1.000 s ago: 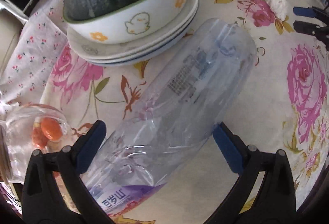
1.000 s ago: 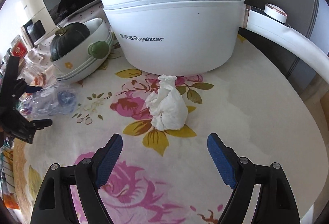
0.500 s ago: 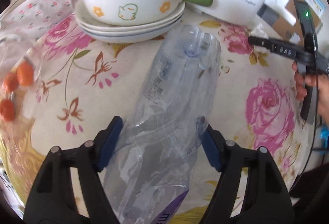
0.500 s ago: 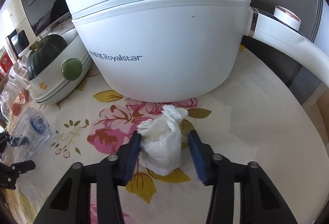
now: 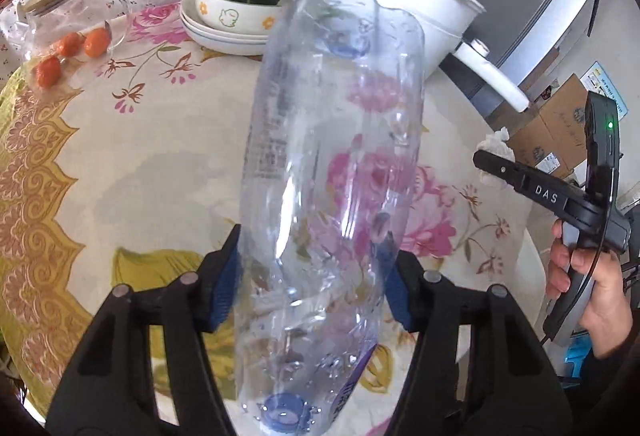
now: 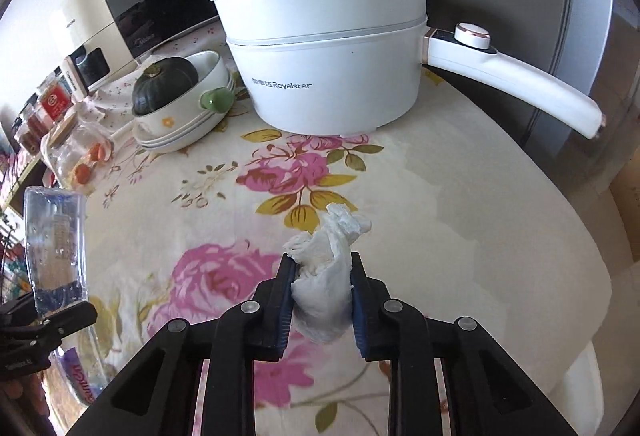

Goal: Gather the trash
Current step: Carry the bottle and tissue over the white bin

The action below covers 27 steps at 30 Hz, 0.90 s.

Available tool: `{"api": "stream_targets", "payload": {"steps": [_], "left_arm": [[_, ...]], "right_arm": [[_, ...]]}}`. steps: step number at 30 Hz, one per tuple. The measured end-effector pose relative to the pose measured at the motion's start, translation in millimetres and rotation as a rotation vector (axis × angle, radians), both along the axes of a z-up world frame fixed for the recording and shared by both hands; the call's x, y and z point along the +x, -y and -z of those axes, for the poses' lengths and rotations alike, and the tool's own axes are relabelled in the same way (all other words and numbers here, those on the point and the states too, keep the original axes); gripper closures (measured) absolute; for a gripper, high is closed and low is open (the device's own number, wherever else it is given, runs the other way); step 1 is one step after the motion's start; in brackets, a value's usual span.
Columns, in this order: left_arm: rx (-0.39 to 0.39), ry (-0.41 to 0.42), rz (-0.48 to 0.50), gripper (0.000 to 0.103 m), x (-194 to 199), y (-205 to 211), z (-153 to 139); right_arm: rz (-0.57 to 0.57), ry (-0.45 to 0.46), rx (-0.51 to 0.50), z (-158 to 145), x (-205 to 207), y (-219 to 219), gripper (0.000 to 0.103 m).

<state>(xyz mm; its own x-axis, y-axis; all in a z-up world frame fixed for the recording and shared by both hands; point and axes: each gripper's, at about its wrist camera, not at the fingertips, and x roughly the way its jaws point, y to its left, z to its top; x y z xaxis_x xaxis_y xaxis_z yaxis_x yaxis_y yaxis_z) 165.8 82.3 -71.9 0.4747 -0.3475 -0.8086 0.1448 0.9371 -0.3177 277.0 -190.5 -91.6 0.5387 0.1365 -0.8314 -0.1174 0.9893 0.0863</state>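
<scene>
My left gripper is shut on a large clear plastic bottle with a blue cap and holds it lifted above the floral tablecloth, base pointing away. The bottle also shows in the right wrist view at the far left. My right gripper is shut on a crumpled white tissue and holds it above the table. In the left wrist view the tissue peeks out past the right gripper's black finger at the right.
A white Royalstar electric pot with a long handle stands at the back. A dark green squash sits in a bowl on stacked plates. A glass jar lies beside small orange fruits. A cardboard box sits beyond the table's right edge.
My left gripper has closed on the bottle and lifted it off the table. My right gripper has closed on the tissue and raised it, pulling back from the pot.
</scene>
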Motion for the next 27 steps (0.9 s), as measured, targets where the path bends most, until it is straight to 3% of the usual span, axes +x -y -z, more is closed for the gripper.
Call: {"api": "stream_targets", "payload": {"steps": [12, 16, 20, 27], "left_arm": [[-0.032, 0.142, 0.062, 0.04, -51.6, 59.9, -53.6], [-0.064, 0.153, 0.105, 0.04, -53.5, 78.1, -57.5], [-0.076, 0.164, 0.153, 0.04, -53.9, 101.3, -60.4], [-0.083, 0.175, 0.252, 0.04, -48.8, 150.8, -58.3]], "right_arm": [[-0.052, 0.037, 0.036, -45.4, -98.3, 18.6, 0.077], [-0.032, 0.047, 0.046, -55.9, -113.5, 37.1, 0.077], [-0.031, 0.072, -0.006, -61.3, -127.2, 56.1, 0.077], [0.032, 0.047, -0.027, -59.2, -146.1, 104.6, 0.077]]}}
